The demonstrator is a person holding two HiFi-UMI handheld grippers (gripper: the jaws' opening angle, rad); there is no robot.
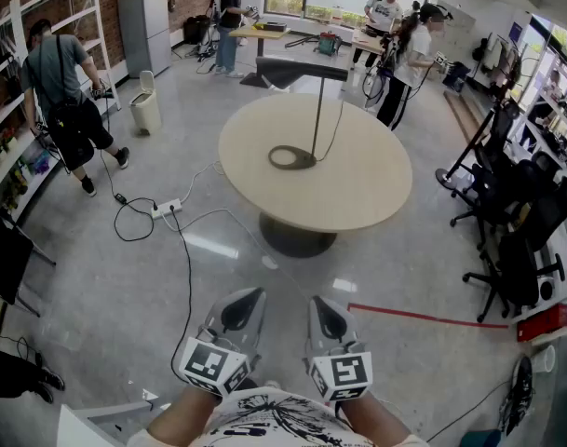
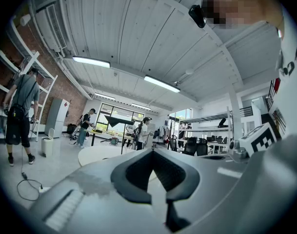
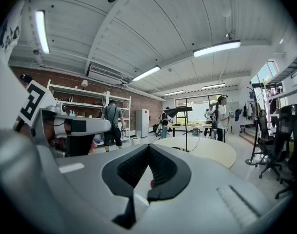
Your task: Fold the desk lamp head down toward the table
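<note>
The desk lamp (image 1: 317,110) stands on the round table (image 1: 362,194), with office chairs (image 1: 518,242) to its right.

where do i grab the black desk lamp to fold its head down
Probably the flat black lamp head, toward its long free end left of the thin upright pole: it lies level and thin, so jaws coming from the near side can span top and bottom.

Grey left claw (image 1: 253,296), right claw (image 1: 318,304), marker-cubed
</note>
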